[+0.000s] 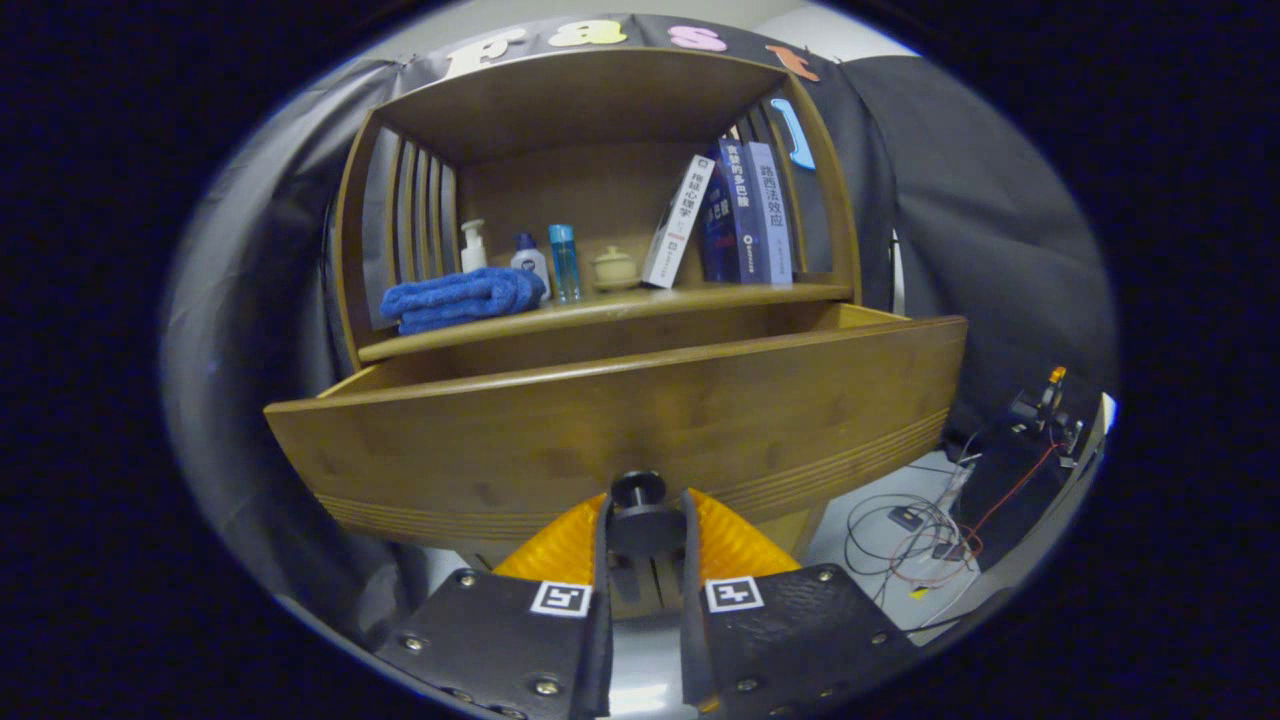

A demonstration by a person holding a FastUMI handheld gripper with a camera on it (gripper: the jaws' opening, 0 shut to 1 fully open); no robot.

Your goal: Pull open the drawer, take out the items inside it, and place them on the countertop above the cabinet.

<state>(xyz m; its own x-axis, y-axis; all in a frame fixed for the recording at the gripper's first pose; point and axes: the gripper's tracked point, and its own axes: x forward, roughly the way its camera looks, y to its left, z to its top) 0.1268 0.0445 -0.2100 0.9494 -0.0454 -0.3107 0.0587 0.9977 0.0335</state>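
Claw (645, 530) is clamped on the drawer's dark round knob (640, 505), both orange fingers (560, 550) pressing in from either side, narrow gap w/ the knob stem between them. Drawer (620, 430) is pulled out from the wooden cabinet (600, 100), its curved front panel right ahead of the fingers, grooved lines along the lower edge. Can't see inside the drawer from this low angle, so contents unknown.

Above the drawer, the cabinet's surface (690, 295) carries a folded blue towel (460, 298) at the left end, overhanging the front edge a bit. Behind and beside it: white pump bottle (473, 245), a white bottle w/ blue cap (530, 262), a slim blue bottle (564, 262), all upright, close together. Small pale lidded pot (614, 269) just right of those. Then books (745, 210) on the right, one white book (679, 222) tilted against the upright dark blue ones.

Off to the right, down on the floor, tangled cables (915, 535) and some equipment (1045, 410).
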